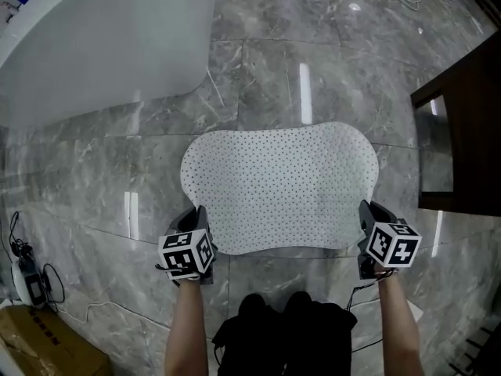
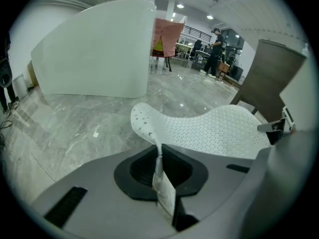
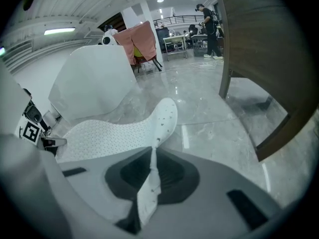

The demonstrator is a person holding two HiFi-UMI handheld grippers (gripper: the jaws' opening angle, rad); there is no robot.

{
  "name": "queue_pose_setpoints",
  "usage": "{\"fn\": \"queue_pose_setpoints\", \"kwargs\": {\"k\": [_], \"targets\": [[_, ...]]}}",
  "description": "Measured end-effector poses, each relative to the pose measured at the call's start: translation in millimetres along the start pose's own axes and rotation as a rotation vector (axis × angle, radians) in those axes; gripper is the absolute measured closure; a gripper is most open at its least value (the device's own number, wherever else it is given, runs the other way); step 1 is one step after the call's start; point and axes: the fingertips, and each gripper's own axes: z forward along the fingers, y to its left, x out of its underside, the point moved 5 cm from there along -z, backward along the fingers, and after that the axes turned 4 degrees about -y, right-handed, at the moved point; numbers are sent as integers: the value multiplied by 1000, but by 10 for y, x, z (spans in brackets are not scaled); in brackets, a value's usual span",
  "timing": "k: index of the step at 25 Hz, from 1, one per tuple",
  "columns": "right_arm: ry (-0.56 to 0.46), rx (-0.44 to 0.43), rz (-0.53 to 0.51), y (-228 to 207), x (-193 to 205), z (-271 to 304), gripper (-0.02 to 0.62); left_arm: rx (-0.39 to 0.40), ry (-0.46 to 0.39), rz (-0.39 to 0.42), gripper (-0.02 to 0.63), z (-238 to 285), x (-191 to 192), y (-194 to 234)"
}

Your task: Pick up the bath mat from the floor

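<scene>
The white perforated bath mat is spreading out over the grey marble floor at the middle of the head view, its near edge curling upward. The left gripper is pinching its 7 o'clock corner and the right gripper its 5 o'clock corner, both with jaws nearly together, clamping the thin sheet. A white bathtub is sitting at 11 o'clock, a dark cabinet at 3 o'clock.
</scene>
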Motion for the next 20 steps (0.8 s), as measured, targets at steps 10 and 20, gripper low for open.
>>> {"fn": "queue_pose_setpoints", "kwargs": {"k": [10, 20], "targets": [[43, -54, -20, 524, -321, -643, 571, 48, 30, 88, 589, -703, -441, -376], [53, -93, -12, 1106, -1040, -1884, 571, 52, 49, 97, 589, -2061, -1116, -501]]}}
